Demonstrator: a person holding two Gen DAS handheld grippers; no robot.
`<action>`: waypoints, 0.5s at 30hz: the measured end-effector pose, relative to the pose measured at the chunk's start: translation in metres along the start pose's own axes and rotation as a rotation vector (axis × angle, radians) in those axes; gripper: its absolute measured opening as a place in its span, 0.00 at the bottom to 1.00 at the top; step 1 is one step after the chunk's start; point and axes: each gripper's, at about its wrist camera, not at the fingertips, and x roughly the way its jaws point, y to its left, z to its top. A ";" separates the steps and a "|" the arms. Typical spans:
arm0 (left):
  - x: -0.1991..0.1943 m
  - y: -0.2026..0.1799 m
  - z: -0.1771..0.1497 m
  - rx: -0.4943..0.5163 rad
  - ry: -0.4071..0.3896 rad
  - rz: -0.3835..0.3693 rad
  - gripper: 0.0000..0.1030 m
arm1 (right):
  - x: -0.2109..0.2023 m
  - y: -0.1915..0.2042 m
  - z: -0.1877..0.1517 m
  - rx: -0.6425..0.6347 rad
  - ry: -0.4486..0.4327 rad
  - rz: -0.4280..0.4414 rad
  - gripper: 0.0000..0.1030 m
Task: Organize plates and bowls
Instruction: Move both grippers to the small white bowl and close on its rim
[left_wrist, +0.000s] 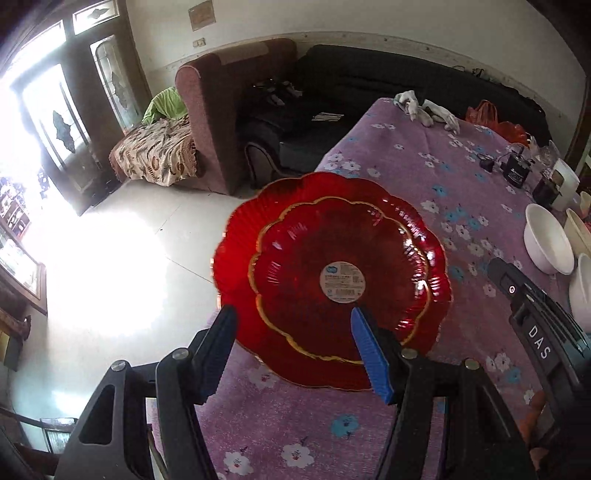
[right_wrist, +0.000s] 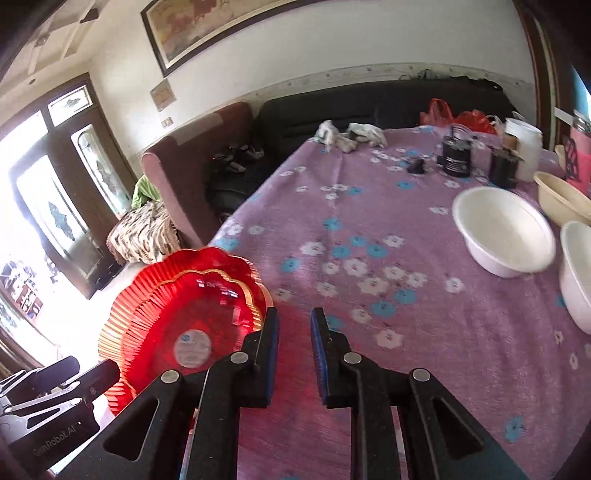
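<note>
Two stacked red scalloped glass plates (left_wrist: 332, 266) with a gold rim and a round label lie at the table's left edge, partly overhanging it; they also show in the right wrist view (right_wrist: 184, 325). My left gripper (left_wrist: 291, 314) is open just above their near rim, empty. My right gripper (right_wrist: 293, 321) is open and empty over the purple floral tablecloth (right_wrist: 369, 295), to the right of the plates. A white bowl (right_wrist: 504, 230) sits on the right, a second white bowl (right_wrist: 576, 273) beside it, and a cream bowl (right_wrist: 561, 199) behind.
Black jars (right_wrist: 458, 155), a white container (right_wrist: 524, 144), crumpled cloths (right_wrist: 351, 134) and red bags (right_wrist: 458, 114) stand at the table's far end. A brown armchair (left_wrist: 229, 110) and dark sofa (left_wrist: 369, 85) stand beyond the left edge, above the tiled floor (left_wrist: 147, 229).
</note>
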 end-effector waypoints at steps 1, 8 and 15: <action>-0.001 -0.008 -0.002 0.015 0.002 -0.009 0.61 | -0.002 -0.007 -0.001 0.010 0.000 -0.004 0.18; -0.008 -0.072 -0.012 0.121 0.014 -0.077 0.62 | -0.020 -0.058 -0.004 0.092 -0.012 -0.026 0.18; -0.007 -0.125 -0.014 0.176 0.052 -0.148 0.65 | -0.032 -0.124 -0.004 0.212 -0.011 -0.044 0.18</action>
